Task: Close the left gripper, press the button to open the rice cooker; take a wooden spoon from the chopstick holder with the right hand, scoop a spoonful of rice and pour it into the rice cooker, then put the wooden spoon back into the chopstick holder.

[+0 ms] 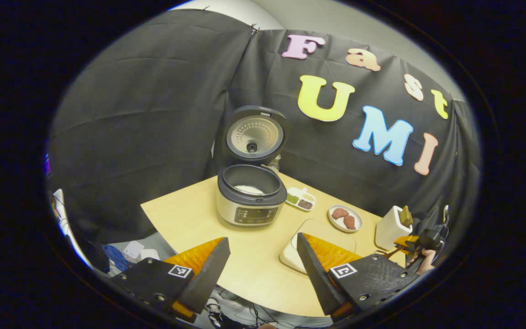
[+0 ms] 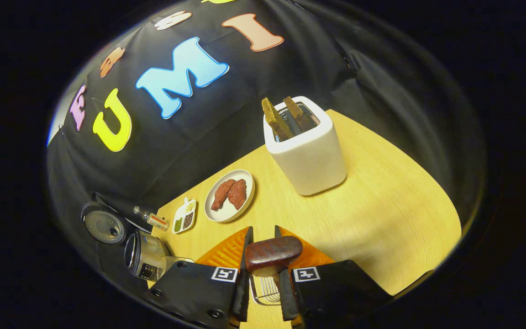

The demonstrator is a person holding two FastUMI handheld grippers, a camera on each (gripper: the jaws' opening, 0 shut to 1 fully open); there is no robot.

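My right gripper (image 2: 263, 237) pinches the wooden spoon (image 2: 273, 255) bottom centre; only its end faces the camera, long axis unclear. White chopstick holder (image 2: 306, 146) stands upper centre. Left gripper (image 1: 263, 249) fingers spread, rice cooker (image 1: 250, 196) lid-up mid-frame, rice inside.

No legible writing on the rice cooker (image 1: 250, 199): control-panel marks and the lid's brand mark too small to read. Square black-and-white coded markers on each tool, left tool (image 1: 263, 267) and right tool (image 2: 263, 237), bearing patterns, not words.
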